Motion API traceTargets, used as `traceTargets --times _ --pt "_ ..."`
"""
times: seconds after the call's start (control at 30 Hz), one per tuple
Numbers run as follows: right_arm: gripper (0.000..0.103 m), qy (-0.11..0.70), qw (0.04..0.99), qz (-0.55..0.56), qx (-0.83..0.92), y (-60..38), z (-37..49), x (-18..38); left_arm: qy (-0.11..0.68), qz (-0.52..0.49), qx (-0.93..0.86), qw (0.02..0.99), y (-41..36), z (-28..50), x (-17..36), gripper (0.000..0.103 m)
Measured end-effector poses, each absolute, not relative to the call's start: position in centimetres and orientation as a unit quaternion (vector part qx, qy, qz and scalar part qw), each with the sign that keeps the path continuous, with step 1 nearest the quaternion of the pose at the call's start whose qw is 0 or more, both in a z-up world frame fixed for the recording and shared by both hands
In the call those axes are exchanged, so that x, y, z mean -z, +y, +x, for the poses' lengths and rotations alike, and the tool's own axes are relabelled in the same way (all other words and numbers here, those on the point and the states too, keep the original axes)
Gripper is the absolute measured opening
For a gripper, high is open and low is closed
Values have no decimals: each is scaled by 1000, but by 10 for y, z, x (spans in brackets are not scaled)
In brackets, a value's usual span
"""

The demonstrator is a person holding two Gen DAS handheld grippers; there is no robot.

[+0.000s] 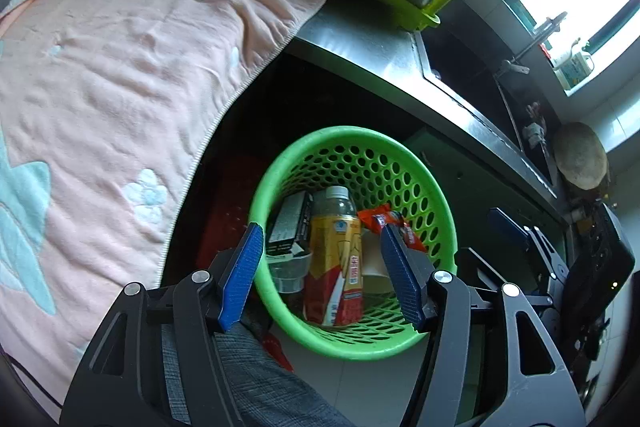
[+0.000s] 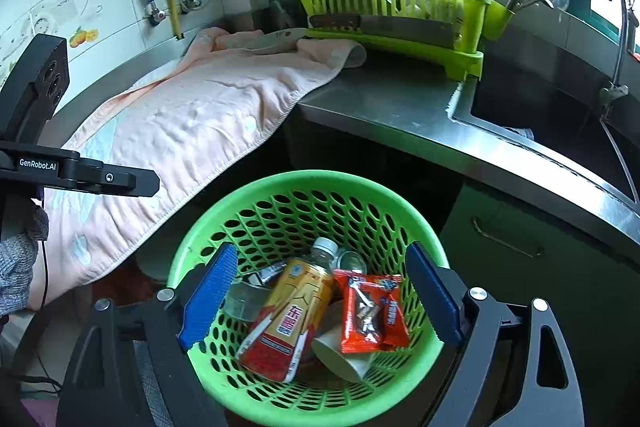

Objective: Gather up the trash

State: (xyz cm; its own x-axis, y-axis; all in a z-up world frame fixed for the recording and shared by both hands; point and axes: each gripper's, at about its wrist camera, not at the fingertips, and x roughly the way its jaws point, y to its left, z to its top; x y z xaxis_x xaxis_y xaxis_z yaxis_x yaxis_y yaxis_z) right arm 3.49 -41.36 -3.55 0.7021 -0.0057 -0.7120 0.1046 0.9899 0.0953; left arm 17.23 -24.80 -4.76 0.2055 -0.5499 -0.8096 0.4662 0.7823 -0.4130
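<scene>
- Left gripper (image 1: 322,269) had its jaws spread, nothing between the pads; it hovered over the near rim of the green basket (image 1: 280,163), tilted down into it.
- Right gripper (image 2: 320,297) was also spread wide and empty, its blue pads either side of the basket opening, pointed down at the contents.
- Trash all sat inside the basket, below and ahead of both claws: drink bottle (image 2: 290,311), red snack wrapper (image 2: 370,311), paper cup (image 2: 340,355), clear plastic cup (image 2: 244,301), dark box (image 1: 290,223).
- Bottle lay centred between the right pads, long axis running away from the claw, cap at the far end, base nearest.
- Wrapper lay just beside the bottle, toward the right pad; paper cup was under it, mouth toward the claw.
- Seen from the left claw, the bottle sat dead ahead, the box toward the left pad and the wrapper toward the right pad.
- Judgement: items look dropped and clear of both claws, so the collecting step looks done or nearly so.
- Pink towel (image 2: 192,131) on the counter beyond and left of the claws showed no loose trash; only a plate (image 2: 272,41) lay at its far end.
- Neither claw was clearly nearer to the basket.
</scene>
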Motion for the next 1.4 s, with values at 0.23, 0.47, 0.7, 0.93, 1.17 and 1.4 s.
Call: traceTargets --times 0.23,0.47,0.7,0.93,1.17,1.4 --pt "85 380 922 70 9 -395 43 29 514 -35 304 801 -222 167 35 65" --pt "86 370 927 63 -13 -375 48 20 482 -28 277 831 -198 157 18 74" --pt "88 364 930 48 -25 -355 51 12 443 -20 240 864 -172 146 -1 84" --pt "90 356 933 43 -32 -334 53 6 414 -4 191 890 -140 137 -12 97" --pt "91 348 936 45 -42 -313 57 -2 398 -3 157 904 -106 128 -17 97" --pt "92 346 936 39 -45 -294 58 -2 394 -1 136 909 -82 119 -16 97"
